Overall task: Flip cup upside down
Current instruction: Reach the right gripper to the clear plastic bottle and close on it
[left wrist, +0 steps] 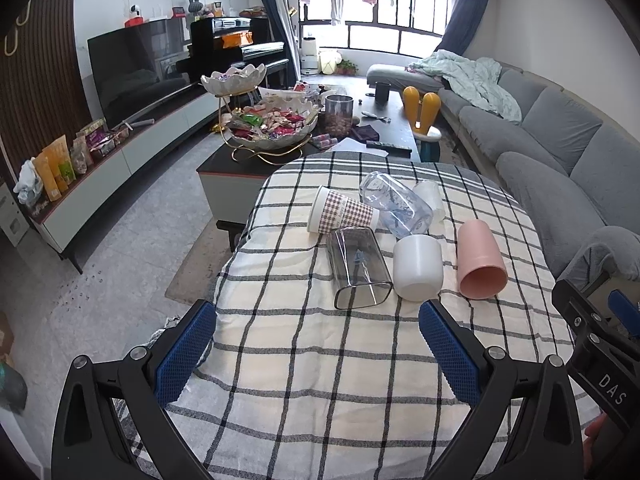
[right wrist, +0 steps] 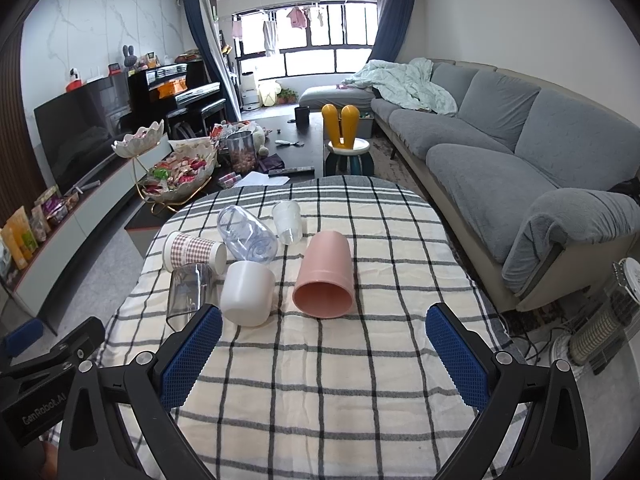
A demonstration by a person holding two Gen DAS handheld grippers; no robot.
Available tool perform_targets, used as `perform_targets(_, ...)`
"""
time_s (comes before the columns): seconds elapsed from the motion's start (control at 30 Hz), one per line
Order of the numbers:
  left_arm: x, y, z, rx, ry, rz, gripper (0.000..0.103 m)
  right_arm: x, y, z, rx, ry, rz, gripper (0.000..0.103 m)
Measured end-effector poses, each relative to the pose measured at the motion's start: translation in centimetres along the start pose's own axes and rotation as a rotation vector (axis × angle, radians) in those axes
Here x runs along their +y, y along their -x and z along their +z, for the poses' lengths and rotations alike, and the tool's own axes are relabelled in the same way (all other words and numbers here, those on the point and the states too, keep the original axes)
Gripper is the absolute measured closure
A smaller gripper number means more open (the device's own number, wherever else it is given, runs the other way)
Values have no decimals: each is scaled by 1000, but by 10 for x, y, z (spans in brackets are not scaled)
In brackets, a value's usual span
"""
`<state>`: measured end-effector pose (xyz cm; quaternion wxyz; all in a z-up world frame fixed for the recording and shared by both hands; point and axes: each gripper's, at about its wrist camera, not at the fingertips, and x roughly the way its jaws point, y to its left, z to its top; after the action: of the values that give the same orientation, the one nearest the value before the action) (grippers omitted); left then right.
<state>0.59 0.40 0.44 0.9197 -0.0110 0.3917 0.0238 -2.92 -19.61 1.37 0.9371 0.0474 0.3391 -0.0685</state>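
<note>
Bare checked cloth [right wrist: 320, 380] lies before the pink cup [right wrist: 325, 276]; white cup [right wrist: 248, 298] crowds its left.

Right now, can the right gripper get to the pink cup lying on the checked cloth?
Probably yes. The right gripper is open and the pink cup lies on its side just ahead of it, mouth toward the fingers. Only bare checked cloth lies between them. The white cup sits off to its left, apart.

Six cups lie tipped on the checked cloth; the pink cup [right wrist: 325, 276] opens toward the camera
</note>
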Motion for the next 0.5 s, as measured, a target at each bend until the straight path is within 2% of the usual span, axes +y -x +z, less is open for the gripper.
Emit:
perform_targets(0.23,5,-13,15,2,31,35,0,13,-23,16,36,19,10,1)
perform_targets(0.5,11,-36,44,-33,75,98,0,42,-81,49,113,125,76,1)
